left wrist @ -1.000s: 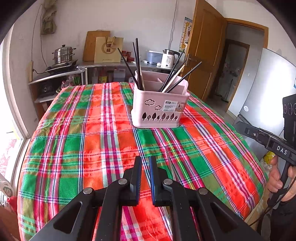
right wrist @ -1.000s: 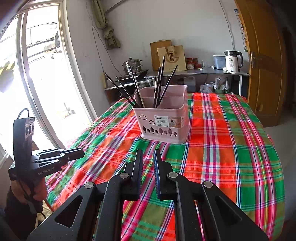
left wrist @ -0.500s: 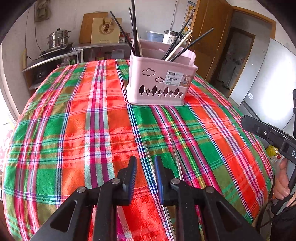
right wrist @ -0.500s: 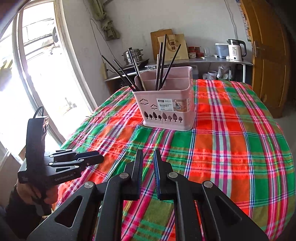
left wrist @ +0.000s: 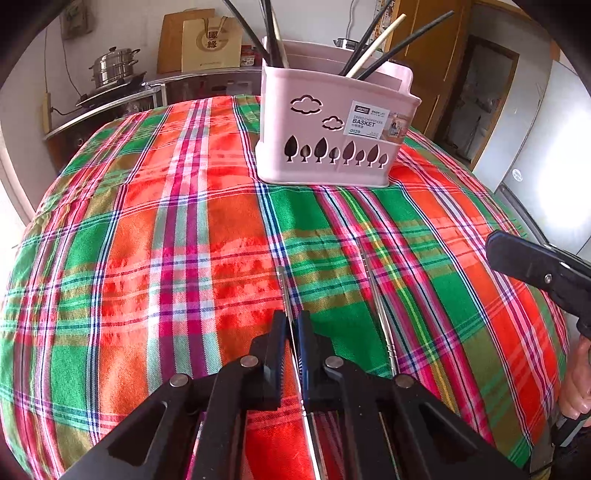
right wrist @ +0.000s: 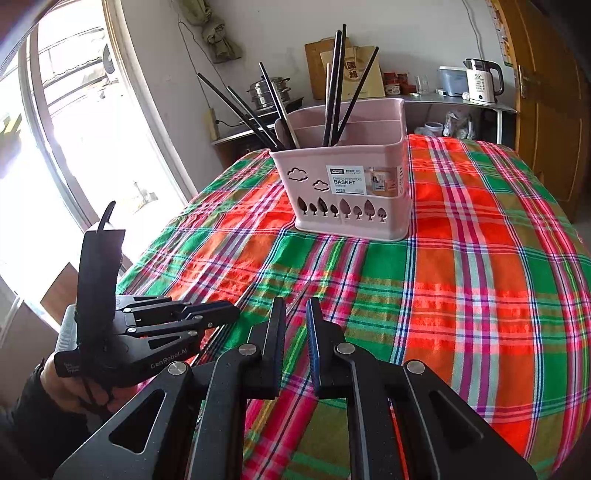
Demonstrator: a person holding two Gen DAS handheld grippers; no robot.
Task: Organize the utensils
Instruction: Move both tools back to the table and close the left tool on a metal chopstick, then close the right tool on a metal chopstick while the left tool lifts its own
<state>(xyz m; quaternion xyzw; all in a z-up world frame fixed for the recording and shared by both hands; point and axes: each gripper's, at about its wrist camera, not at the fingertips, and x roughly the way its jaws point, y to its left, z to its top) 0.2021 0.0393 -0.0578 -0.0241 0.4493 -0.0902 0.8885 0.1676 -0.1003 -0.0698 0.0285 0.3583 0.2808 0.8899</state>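
The tops of the dark chopsticks (left wrist: 273, 33) in the pink basket (left wrist: 332, 136) are cut off by the picture's top edge. The near end of the metal chopstick (left wrist: 286, 295) hides between the left gripper's (left wrist: 291, 332) fingers, and the tiny label words are blurry.
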